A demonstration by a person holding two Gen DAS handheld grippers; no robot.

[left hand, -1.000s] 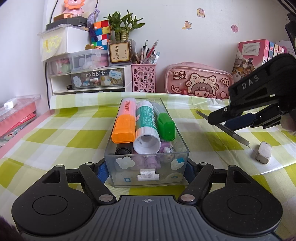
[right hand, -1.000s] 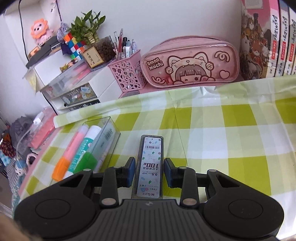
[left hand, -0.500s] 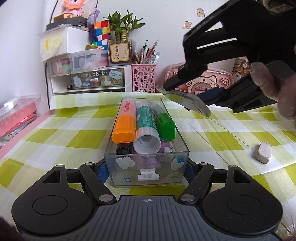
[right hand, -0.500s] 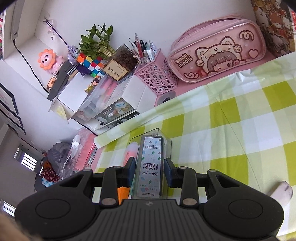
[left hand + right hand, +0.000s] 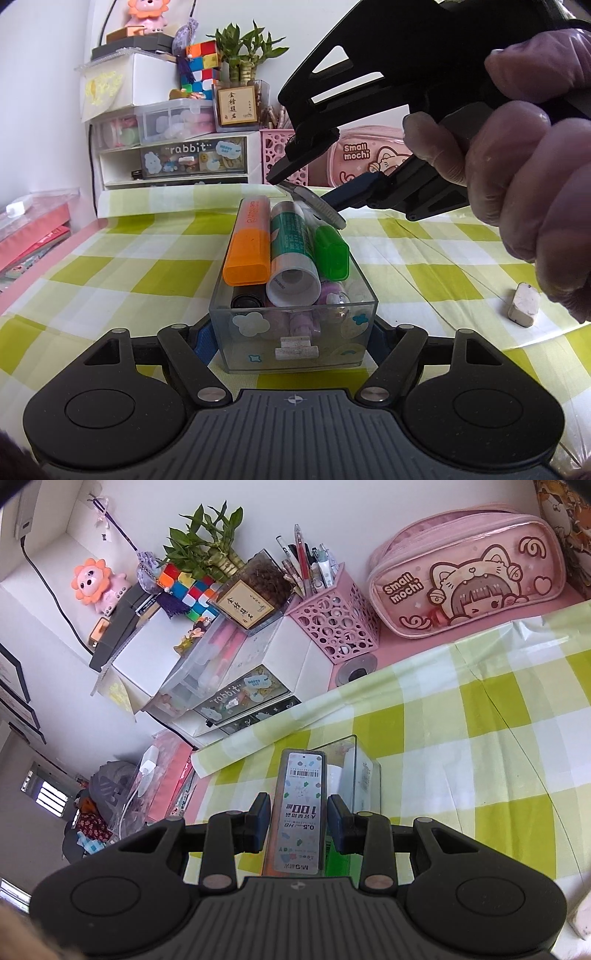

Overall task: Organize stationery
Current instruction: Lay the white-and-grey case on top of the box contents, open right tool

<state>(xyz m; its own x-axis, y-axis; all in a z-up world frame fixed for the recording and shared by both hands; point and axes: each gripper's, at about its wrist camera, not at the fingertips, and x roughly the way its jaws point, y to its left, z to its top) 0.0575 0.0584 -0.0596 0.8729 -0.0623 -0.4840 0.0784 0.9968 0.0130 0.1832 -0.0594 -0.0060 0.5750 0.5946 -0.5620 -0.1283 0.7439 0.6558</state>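
While the left tool (image 5: 293, 334) clamps the clear box (image 5: 293, 332), the right tool (image 5: 297, 814) pinches a lead case (image 5: 297, 812).
Case tip hangs over the box's far end, above the green marker (image 5: 332, 251).

Your counter (image 5: 122, 273) has a green and white checked cloth (image 5: 424, 258) on it. The clear box (image 5: 295, 332) sits on the cloth. A small white eraser (image 5: 521, 305) lies on the cloth, well to the right of the box. Behind the box, past the cloth's edge, stand a pink pen basket (image 5: 334, 622), a pink pencil case (image 5: 465, 587) and white drawers (image 5: 173, 158).
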